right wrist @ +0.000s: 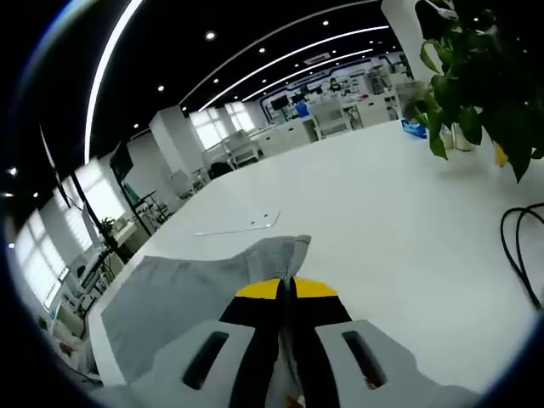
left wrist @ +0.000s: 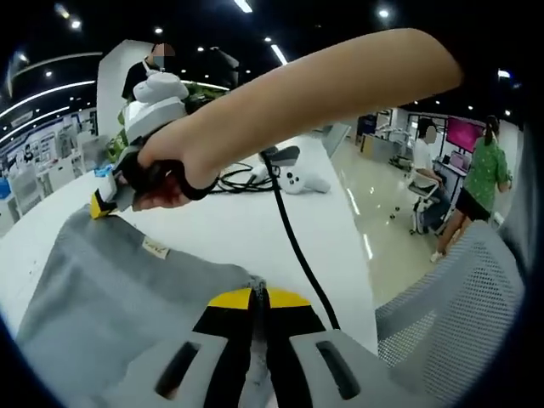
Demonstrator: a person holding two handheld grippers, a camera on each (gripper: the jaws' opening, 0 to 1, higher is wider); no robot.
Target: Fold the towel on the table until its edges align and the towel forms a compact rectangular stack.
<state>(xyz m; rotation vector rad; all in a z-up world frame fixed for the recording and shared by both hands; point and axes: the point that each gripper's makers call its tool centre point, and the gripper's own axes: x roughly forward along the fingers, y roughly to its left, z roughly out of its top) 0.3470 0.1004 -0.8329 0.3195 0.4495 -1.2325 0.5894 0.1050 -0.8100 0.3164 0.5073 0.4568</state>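
Towel [left wrist: 127, 297]: grey, spread on white table [left wrist: 229, 225], small sewn tag [left wrist: 155, 248] near one edge, its writing too small to read. Left gripper [left wrist: 259, 297]: jaws closed on a towel edge. Right gripper [right wrist: 286, 289]: jaws closed on a raised towel corner. Black cable [left wrist: 293, 238] and white controller [left wrist: 297, 180] beyond. Plant [right wrist: 476, 76] at the far table edge.

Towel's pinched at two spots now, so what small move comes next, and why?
Probably lift both corners together and carry them across toward the opposite edge. The left hand-held gripper and the right hand-held gripper each look shut on the grey towel, which still lies mostly spread on the white table, unfolded.
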